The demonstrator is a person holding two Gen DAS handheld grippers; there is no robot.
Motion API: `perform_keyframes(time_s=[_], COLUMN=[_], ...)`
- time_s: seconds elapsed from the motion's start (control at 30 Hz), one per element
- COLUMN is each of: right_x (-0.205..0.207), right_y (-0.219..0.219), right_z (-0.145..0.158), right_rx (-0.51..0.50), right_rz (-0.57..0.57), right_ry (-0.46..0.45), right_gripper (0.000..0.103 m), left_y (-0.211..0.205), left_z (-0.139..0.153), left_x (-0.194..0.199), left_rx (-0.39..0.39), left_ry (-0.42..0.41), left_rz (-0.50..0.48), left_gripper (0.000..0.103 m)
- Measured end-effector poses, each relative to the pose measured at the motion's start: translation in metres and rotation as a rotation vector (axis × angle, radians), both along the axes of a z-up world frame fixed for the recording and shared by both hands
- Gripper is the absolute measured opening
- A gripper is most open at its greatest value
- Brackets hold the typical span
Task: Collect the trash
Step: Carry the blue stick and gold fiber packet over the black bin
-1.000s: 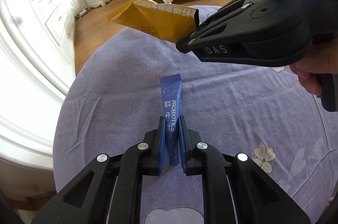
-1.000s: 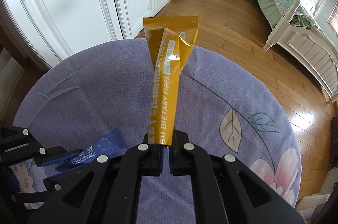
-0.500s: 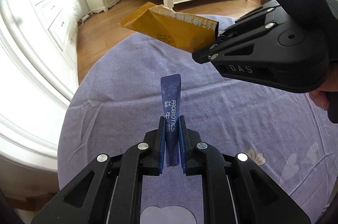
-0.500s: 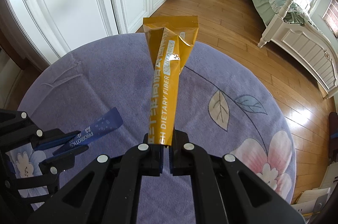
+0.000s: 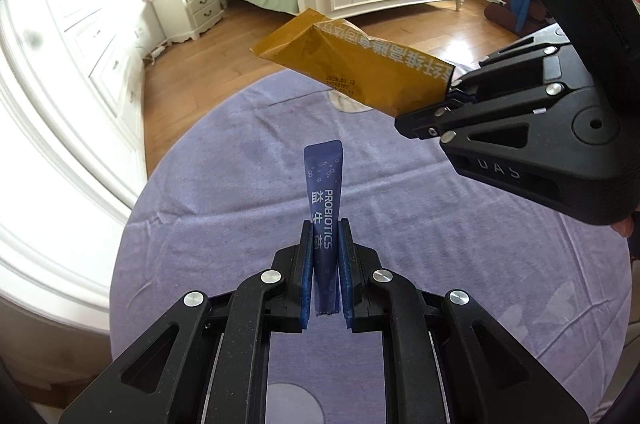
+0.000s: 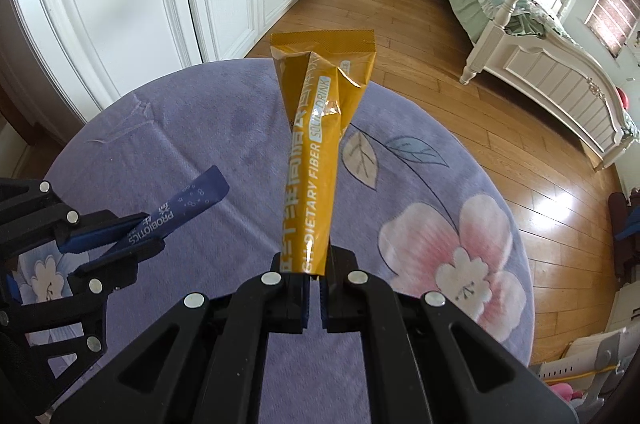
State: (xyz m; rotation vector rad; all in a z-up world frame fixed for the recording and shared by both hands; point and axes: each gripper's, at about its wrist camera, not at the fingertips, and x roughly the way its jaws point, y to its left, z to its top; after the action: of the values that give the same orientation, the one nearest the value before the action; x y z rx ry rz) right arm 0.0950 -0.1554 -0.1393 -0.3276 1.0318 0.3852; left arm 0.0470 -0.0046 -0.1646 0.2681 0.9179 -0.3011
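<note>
1. both claws are rising higher over the purple desk (image 6: 168,143).
2. my left claw (image 5: 325,248) is clamping the blue sachet (image 5: 325,199).
3. my right claw (image 6: 314,288) is pinching the yellow sachet (image 6: 320,143) beside it.

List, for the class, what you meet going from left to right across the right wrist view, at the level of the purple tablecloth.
left gripper → blue probiotics sachet → yellow dietary fiber sachet → leaf print → pink flower print → wooden floor

Blue sachet (image 5: 325,199); mustard-yellow sachet (image 6: 320,147); lilac tablecloth (image 6: 400,224) — pink flowers, leaves.
</note>
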Motion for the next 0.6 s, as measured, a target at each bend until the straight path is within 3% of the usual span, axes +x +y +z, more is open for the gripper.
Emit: perform_keyframes(time_s=[0.6], right_x=[-0.031], right_y=[-0.049], right_z=[0.001], right_rx=[-0.009], right_rz=[-0.098], right_ry=[-0.009], right_gripper=[0.004], left_y=[-0.043], left_z=[0.026], left_x=[-0.010], left_rx=[-0.037], left_ry=[-0.066], left_rz=[-0.026], left_gripper=[0.013])
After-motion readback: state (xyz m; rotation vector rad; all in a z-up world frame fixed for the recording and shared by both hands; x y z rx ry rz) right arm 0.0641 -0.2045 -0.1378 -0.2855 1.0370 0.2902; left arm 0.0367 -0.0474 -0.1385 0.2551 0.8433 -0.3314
